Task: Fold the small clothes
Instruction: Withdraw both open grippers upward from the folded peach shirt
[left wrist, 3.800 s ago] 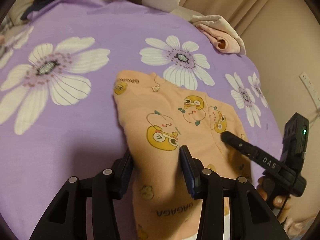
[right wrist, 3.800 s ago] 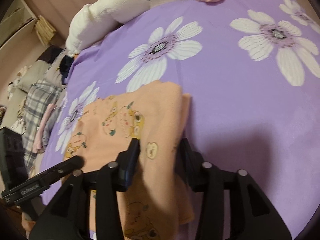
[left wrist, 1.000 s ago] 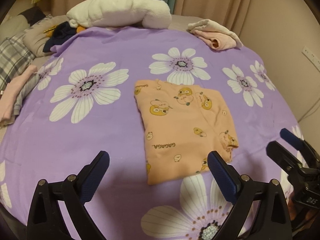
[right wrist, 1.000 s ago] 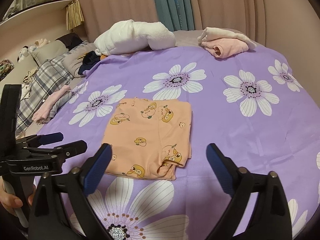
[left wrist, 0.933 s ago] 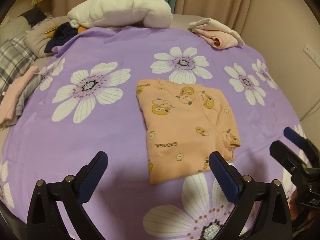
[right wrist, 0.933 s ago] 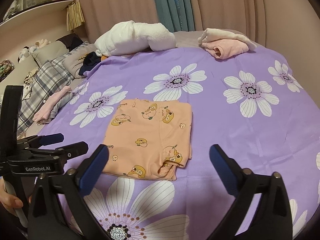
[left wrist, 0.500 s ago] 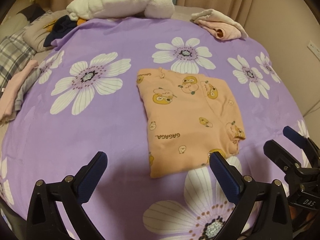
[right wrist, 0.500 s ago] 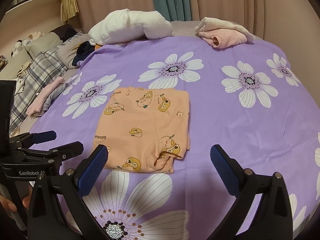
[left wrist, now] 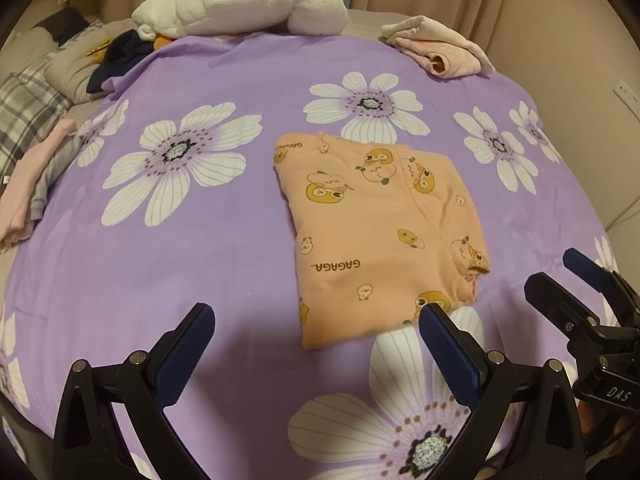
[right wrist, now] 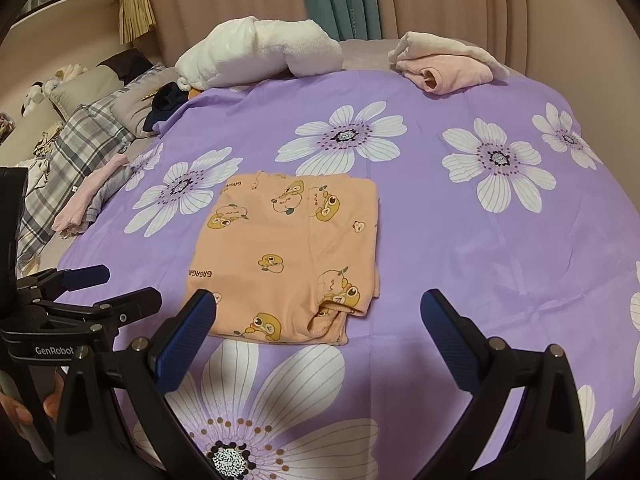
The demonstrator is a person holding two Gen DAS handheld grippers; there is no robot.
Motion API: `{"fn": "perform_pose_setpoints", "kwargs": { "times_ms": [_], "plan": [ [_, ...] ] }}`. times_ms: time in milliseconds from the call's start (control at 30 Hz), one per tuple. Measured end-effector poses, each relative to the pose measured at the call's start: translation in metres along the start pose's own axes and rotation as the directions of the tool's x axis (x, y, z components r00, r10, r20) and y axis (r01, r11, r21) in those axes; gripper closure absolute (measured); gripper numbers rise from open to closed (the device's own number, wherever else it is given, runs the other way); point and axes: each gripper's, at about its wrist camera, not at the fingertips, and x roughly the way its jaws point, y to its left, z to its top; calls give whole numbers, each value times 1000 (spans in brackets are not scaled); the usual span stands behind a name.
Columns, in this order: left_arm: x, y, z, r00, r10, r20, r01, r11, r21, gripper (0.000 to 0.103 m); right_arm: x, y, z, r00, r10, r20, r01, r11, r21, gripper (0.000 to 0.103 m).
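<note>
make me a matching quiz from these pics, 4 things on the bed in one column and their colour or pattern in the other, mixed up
Things:
1. folded garment
2. bedspread
3. bundle by the curtains
4. blanket at the far left

Looks:
a. grey and white plaid
b. fluffy white
c. peach-orange with cartoon prints
d. purple with large white flowers

Pairs: 1-c, 2-d, 3-b, 4-a

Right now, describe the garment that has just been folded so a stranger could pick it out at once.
Start with the purple bedspread with big white flowers; near its middle lies a flat, folded peach-orange cotton garment. It alone carries yellow cartoon animals and the word GAGAGA, unlike the plain pink folded garment and the white fluffy blanket at the far edge.
</note>
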Motion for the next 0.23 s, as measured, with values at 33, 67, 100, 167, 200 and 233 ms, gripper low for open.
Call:
{"fn": "perform_pose_setpoints", "kwargs": {
  "times_ms": [33, 67, 100, 167, 200, 233],
  "plan": [
    [-1, -1, 0, 1000, 0, 3, 0, 1000, 1, 2, 0, 0, 0, 1000, 0, 1, 0, 1000, 0, 0],
    [-1, -1, 0, 1000, -2, 5, 2, 1000, 3, 2, 0, 0, 0, 1000, 2, 0, -2, 1000, 0, 0],
    [-2, -1, -1, 1000, -4, 7, 4, 1000, 5, 2, 0, 0, 0, 1000, 2, 0, -2, 1000, 0, 0],
    [-2, -3, -1, 1000, -4, 5, 4, 1000, 8, 2, 0, 0, 0, 1000, 2, 1, -2, 1000, 1, 0],
    [-2, -3, -1, 1000, -2, 3, 2, 1000, 9, 2, 0, 0, 0, 1000, 2, 1, -2, 1000, 1, 0],
    [-2, -3, -1, 1000, 0, 1, 0, 1000, 9, 2, 0, 0, 0, 1000, 3, 2, -3, 1000, 1, 0]
  ]
}}
